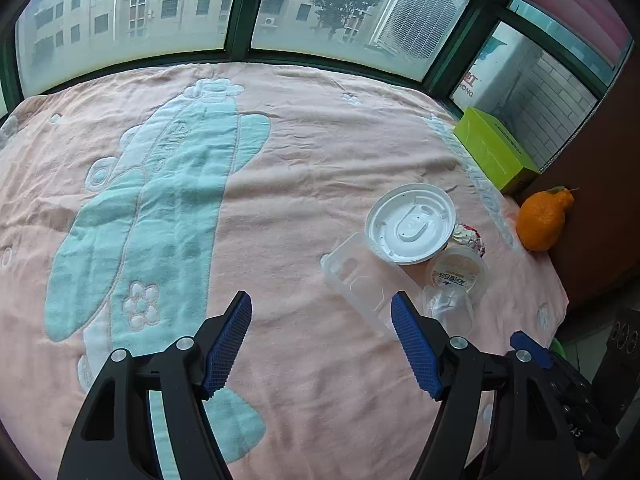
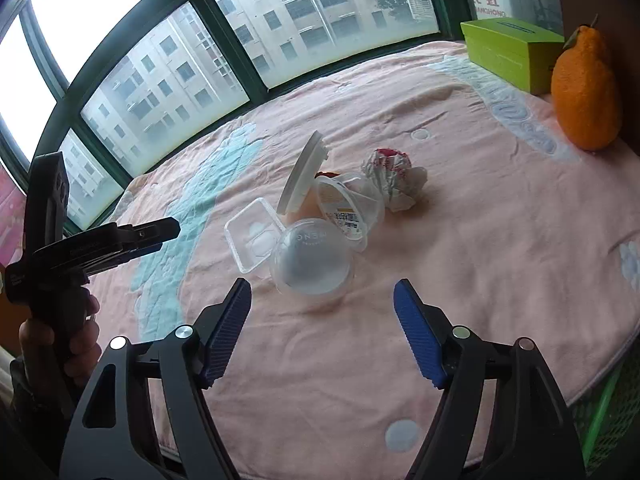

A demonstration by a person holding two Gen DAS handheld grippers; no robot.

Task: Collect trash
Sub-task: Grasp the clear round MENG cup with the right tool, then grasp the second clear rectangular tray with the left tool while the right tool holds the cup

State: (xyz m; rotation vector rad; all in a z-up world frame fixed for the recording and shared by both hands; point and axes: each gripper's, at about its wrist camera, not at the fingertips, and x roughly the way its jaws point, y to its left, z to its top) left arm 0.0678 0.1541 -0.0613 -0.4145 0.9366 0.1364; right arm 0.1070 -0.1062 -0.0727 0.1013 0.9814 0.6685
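A heap of trash lies on the pink towel-covered table (image 2: 480, 260): a white round lid (image 1: 410, 227) (image 2: 301, 174), a clear rectangular tray (image 1: 358, 286) (image 2: 253, 240), a clear dome lid (image 2: 312, 262), a small labelled cup (image 1: 456, 274) (image 2: 346, 206) and a crumpled wrapper (image 2: 394, 178) (image 1: 470, 237). My left gripper (image 1: 322, 314) is open and empty, above the table just left of the heap. My right gripper (image 2: 322, 298) is open and empty, just short of the dome lid. The left gripper also shows in the right wrist view (image 2: 160, 230).
A green box (image 1: 494, 152) (image 2: 510, 54) and an orange citrus fruit (image 1: 542, 220) (image 2: 586, 94) stand at the table's right side by a brown wall. Windows run along the far edge. A green crate (image 2: 608, 416) sits below the table's right edge.
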